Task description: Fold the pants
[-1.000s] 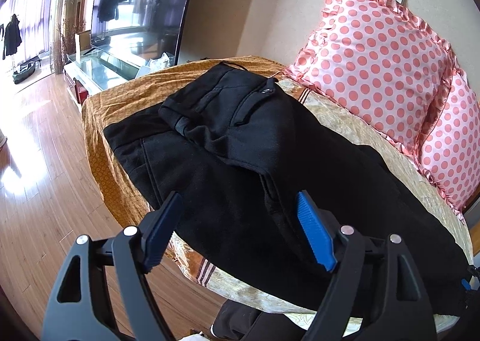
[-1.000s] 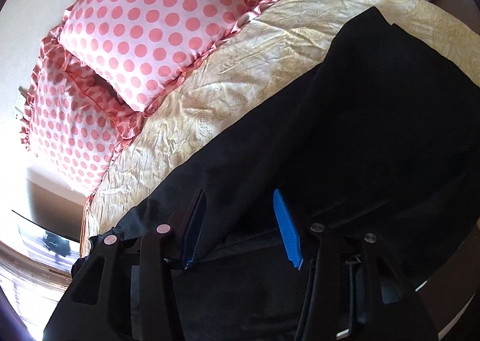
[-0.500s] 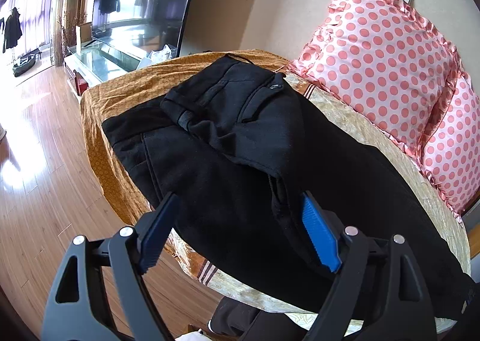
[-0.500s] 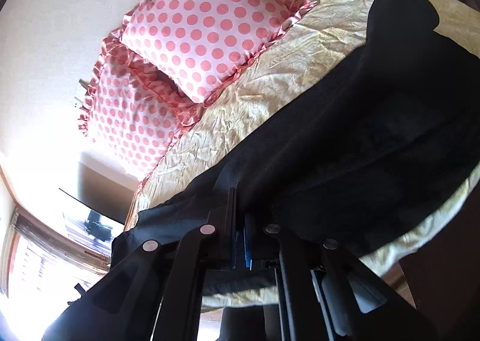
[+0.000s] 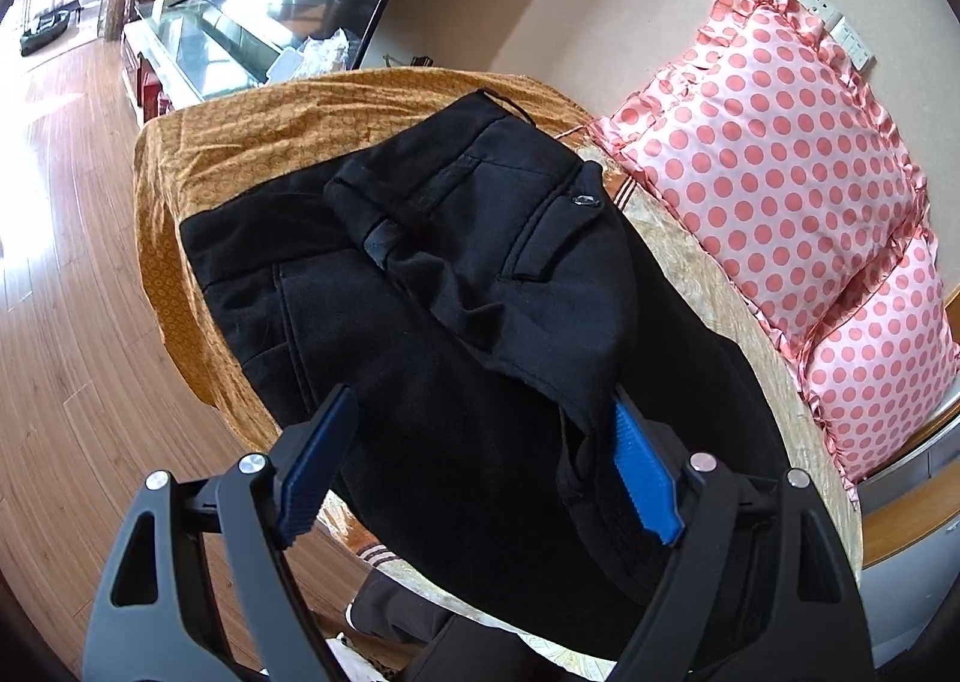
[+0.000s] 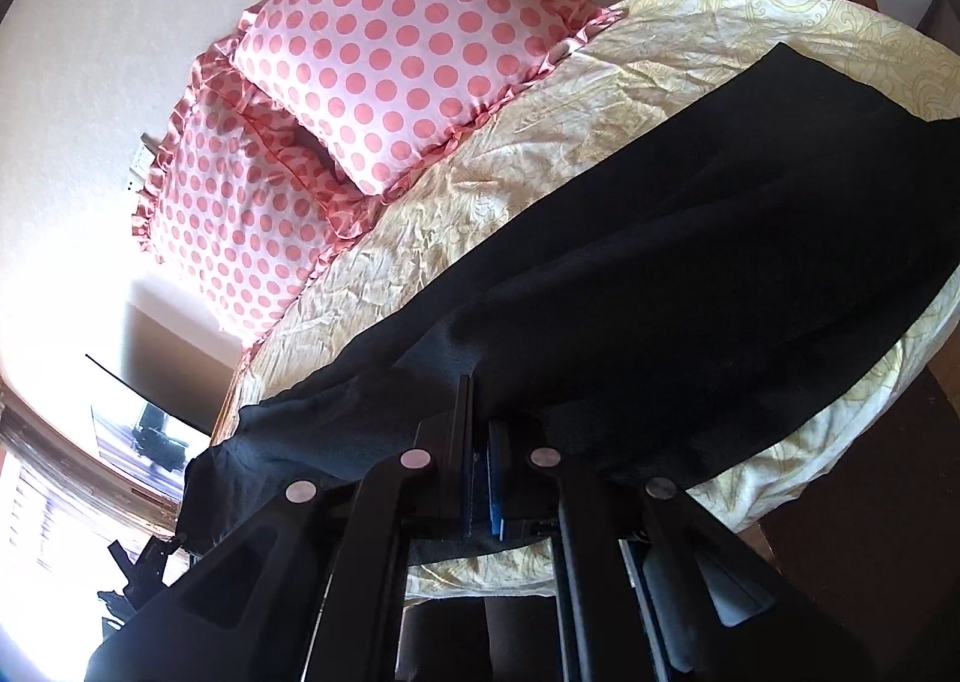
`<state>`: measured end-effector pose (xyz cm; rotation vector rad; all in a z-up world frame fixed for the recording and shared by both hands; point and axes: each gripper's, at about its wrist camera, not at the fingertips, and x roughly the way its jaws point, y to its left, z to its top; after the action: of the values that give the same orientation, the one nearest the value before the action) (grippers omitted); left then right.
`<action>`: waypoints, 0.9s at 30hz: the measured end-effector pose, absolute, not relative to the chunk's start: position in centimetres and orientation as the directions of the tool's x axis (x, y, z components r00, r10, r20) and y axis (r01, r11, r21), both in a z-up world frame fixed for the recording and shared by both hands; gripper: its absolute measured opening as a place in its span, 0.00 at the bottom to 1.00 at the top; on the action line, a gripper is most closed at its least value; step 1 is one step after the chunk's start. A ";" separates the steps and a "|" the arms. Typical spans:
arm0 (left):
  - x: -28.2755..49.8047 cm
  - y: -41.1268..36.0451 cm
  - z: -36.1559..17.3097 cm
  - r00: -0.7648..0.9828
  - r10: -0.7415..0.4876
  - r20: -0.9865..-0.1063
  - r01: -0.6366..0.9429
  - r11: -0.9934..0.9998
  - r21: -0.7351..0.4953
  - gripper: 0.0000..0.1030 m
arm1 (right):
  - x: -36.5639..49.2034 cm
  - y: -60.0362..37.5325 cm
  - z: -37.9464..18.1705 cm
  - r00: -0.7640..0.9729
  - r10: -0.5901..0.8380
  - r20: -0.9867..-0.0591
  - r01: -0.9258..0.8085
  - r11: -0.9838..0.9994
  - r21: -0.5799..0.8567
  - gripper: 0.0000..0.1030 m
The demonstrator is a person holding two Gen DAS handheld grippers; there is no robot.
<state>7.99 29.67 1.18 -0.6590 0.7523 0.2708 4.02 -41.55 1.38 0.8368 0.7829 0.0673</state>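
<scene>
Black pants (image 5: 456, 322) lie across a bed, waistband end at the far left with one side folded over the other. My left gripper (image 5: 480, 460) is open above the pants' near edge, its blue pads (image 5: 642, 478) wide apart; cloth touches the right pad. In the right wrist view the pants (image 6: 690, 274) stretch across the cream bedspread (image 6: 540, 142). My right gripper (image 6: 483, 442) is shut on the near edge of a pant leg and lifts it slightly.
Two pink polka-dot pillows (image 5: 780, 166) stand against the wall behind the pants, also seen in the right wrist view (image 6: 408, 40). An orange patterned cover (image 5: 252, 142) drapes the bed's left end. Wooden floor (image 5: 66, 334) and a glass TV stand (image 5: 198, 52) lie beyond.
My right gripper closed on the pant leg edge and drew it up and back. My left gripper stayed open and shifted slightly nearer over the pants.
</scene>
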 end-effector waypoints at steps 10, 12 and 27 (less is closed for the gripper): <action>7.2 31.1 1.2 0.741 -0.286 -0.608 -0.369 0.582 -0.724 0.77 | 4.3 -41.4 1.2 0.710 0.337 -0.618 0.248 0.702 0.668 0.04; 7.4 30.4 2.2 0.755 -0.265 -0.600 -0.342 0.621 -0.705 0.77 | 4.5 -41.4 1.1 0.707 0.337 -0.621 0.251 0.701 0.667 0.04; 12.3 32.1 0.1 0.746 -0.285 -0.602 -0.405 0.524 -0.749 0.27 | 5.1 -40.8 1.0 0.690 0.317 -0.651 0.256 0.734 0.629 0.04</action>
<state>12.27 32.12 0.06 -1.0440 0.7611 0.0805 5.05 -40.82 1.02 0.7684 0.8303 0.0384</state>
